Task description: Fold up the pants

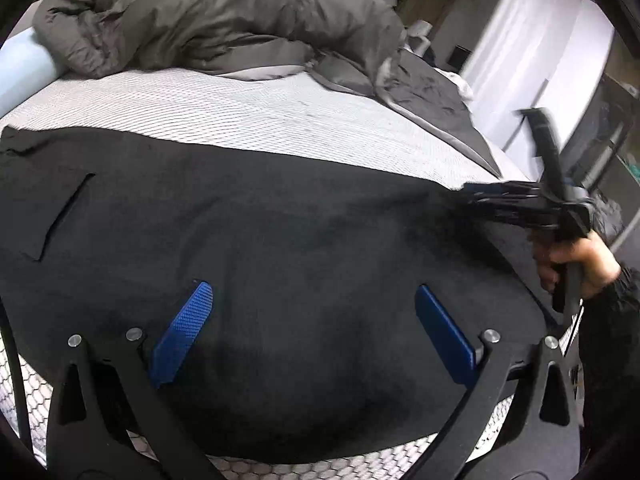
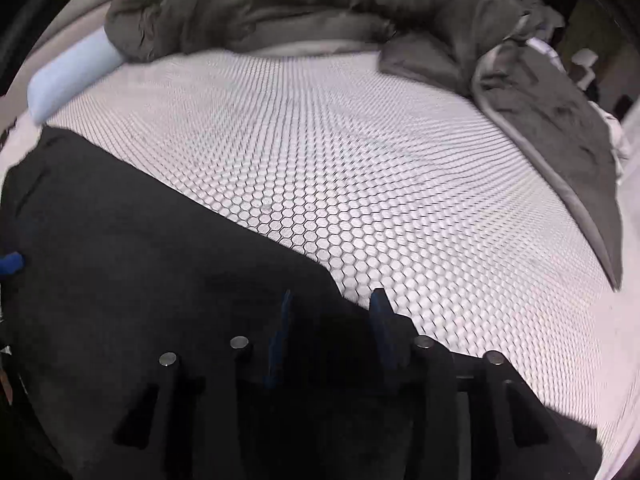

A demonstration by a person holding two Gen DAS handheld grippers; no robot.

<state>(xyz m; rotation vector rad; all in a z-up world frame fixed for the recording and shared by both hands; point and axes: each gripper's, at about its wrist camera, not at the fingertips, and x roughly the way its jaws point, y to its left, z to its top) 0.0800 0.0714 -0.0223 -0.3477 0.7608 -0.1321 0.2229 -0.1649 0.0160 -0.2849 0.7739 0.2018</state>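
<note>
So the black pants [image 1: 280,216] are spread flat across the near part of the bed [image 1: 240,108], on that white sheet with the hexagon print. Everything else I'll place off the pants.

Left gripper [image 1: 316,332] hangs right over the pants with its blue fingers [image 1: 182,332] spread wide, one on each side of the fabric's middle stretch. Nothing is between them, and I can't say whether the tips actually touch the cloth. There's a pocket slit [image 1: 64,216] off to the left of the fingers.

Right gripper [image 2: 332,332] sits at the far right edge of the pants, right where the black fabric meets the sheet. Its fingers [image 2: 380,328] are only partly apart, a much narrower gap than on the left, and the dark cloth lies between and under them. Can't tell whether it really has a pinch on the fabric, since everything's black on black and blurry. In the left view you can see the person's hand [image 1: 576,264] on its handle.

Beyond the pants, at the back of the bed, there's a bunched-up grey duvet [image 1: 224,20] with a pale blue pillow [image 2: 72,76] poking out at its left end.
</note>
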